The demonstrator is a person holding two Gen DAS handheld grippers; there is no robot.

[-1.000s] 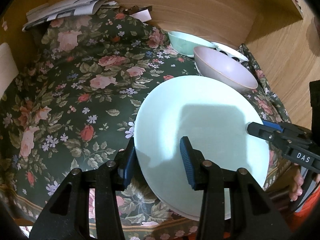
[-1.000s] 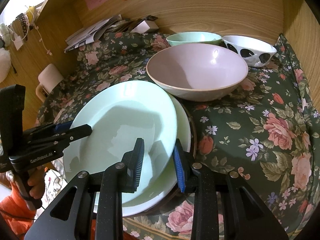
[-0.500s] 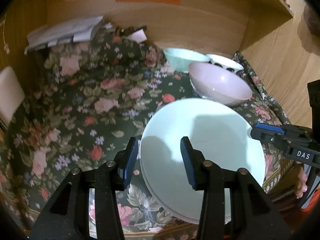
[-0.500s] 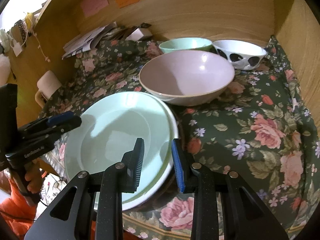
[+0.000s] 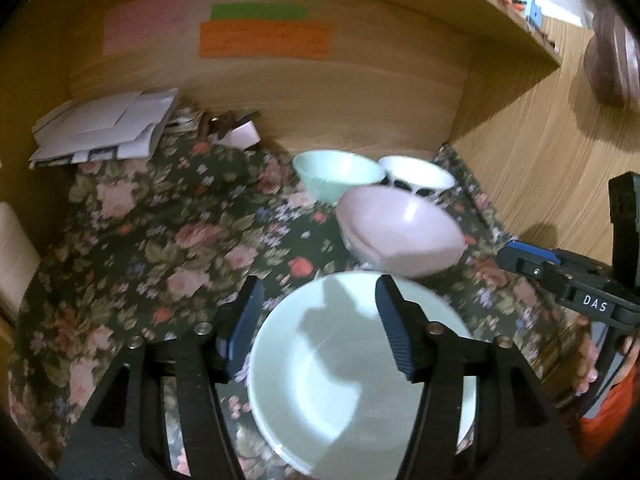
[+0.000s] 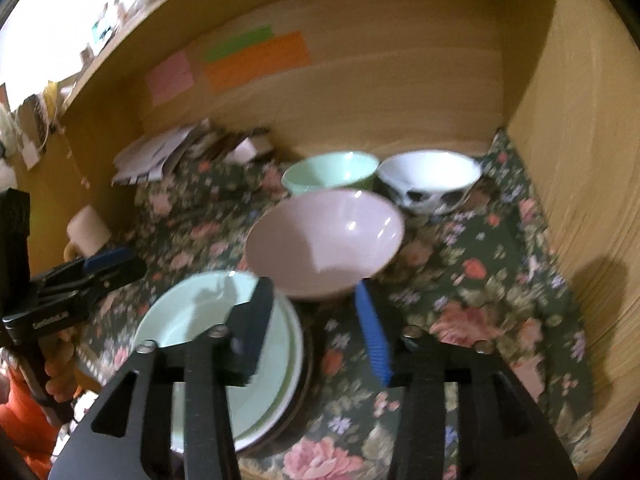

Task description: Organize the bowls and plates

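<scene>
Covering the whole desk surface, a dark floral tablecloth (image 5: 168, 248) lies inside a wooden alcove whose back wall (image 5: 360, 92) carries pink, green and orange sticky notes (image 5: 264, 38). On the cloth at the near edge sits a stack of plates, with a pale mint plate (image 5: 340, 384) on top; in the right wrist view a second light plate and a dark rim show beneath it. Just behind the stack, close to or touching its far edge, stands a large pink bowl (image 6: 324, 240). Behind that, near the back wall, a mint green bowl (image 6: 332, 172) and a white bowl with black patches (image 6: 430, 180) stand side by side. A pile of papers (image 5: 104, 128) rests in the far left corner, and a cream mug (image 6: 86, 230) sits at the left edge.

The left gripper (image 5: 318, 316) hangs above the mint plate with its jaws spread; they have just been opening, and nothing is pinched between them. The right gripper (image 6: 316, 316) hovers over the right edge of the stack, its jaws likewise parted after just opening, gripping nothing.
</scene>
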